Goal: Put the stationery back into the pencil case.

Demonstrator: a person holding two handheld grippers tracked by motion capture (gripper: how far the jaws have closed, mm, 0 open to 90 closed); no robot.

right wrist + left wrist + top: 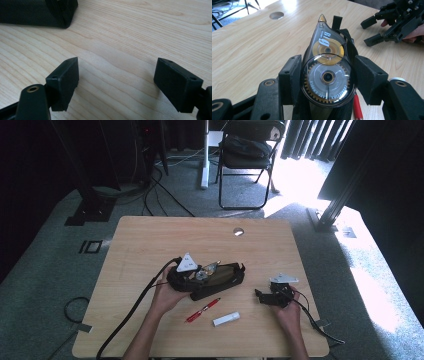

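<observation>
- The left gripper [328, 80] is clenched on a clear teardrop-shaped plastic correction-tape dispenser with gold gears [327, 72], its two black jaws pressing the dispenser's round body from either side.
- The dispenser's gold tip points away from the left gripper, out past its jaws, and the dispenser is held above a long black fabric pencil case [222, 279] that lies directly under and ahead of that gripper on the light wooden bench [150, 245].
- In the high view, the left gripper [192, 272] sits over the near-left end of the pencil case, with the dispenser [206, 270] showing just beyond its grey three-cornered plate.
- The right gripper [116, 82] is released, its jaws spread wide apart with bare bench between them.
- A corner of the pencil case [37, 12] lies ahead of the right gripper and off to one side, well apart from its jaws.
- In the high view the right gripper [265, 296] rests low near the bench, to the side of the pencil case's far end and clear of it.
- A red pen [202, 310] lies on the bench just behind the left gripper, towards the person.
- A white cylindrical tube [226, 319] lies beside the pen, between the two grippers and nearer the person.
</observation>
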